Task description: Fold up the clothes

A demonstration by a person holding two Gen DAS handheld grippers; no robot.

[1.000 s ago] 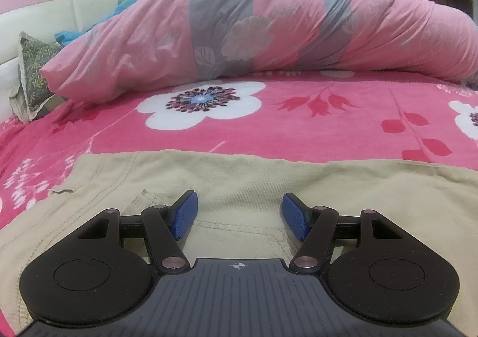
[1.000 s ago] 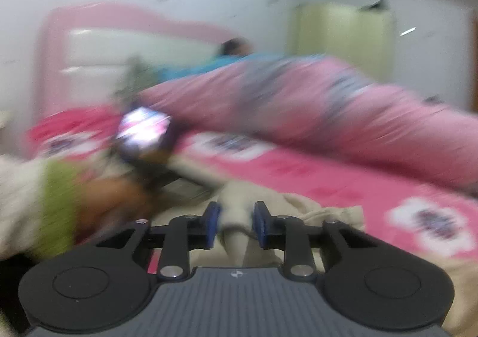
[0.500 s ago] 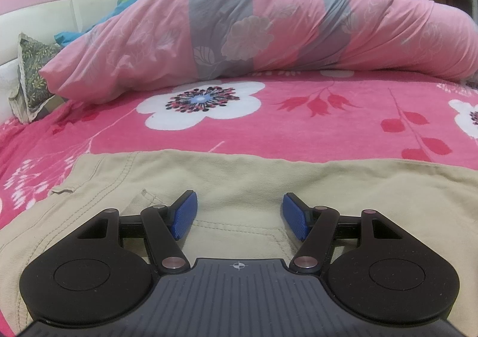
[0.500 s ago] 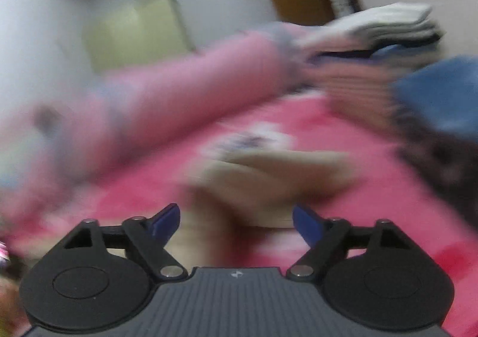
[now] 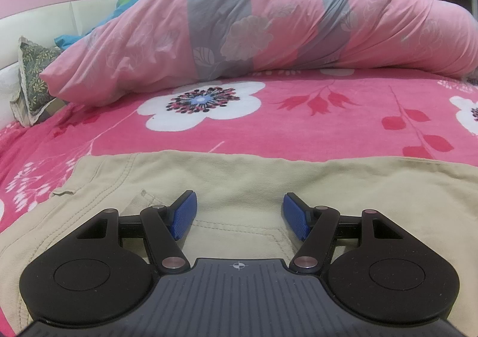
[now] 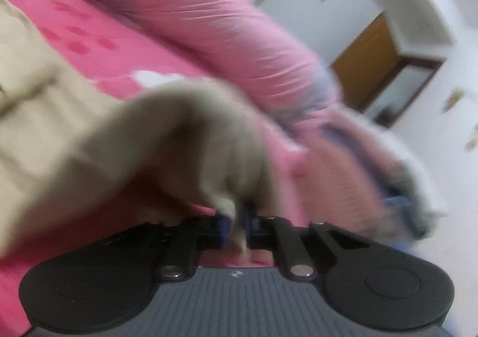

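Khaki trousers [image 5: 239,181] lie flat on the pink flowered bed sheet [image 5: 298,128]. My left gripper [image 5: 239,214] is open and rests low over the trousers near a stitched pocket, holding nothing. In the blurred right wrist view my right gripper [image 6: 237,229] is shut on a fold of the khaki trousers [image 6: 167,140], and the cloth rises in a hump from the jaws toward the left.
A rolled pink and grey quilt [image 5: 254,23] lies across the far side of the bed. A patterned pillow [image 5: 33,74] leans at the headboard on the left. A wooden door [image 6: 367,59] and stacked clothes show at the right.
The right gripper opened half a second ago while swinging to the right, and is now shut on the trouser cloth again. The left gripper has not moved.
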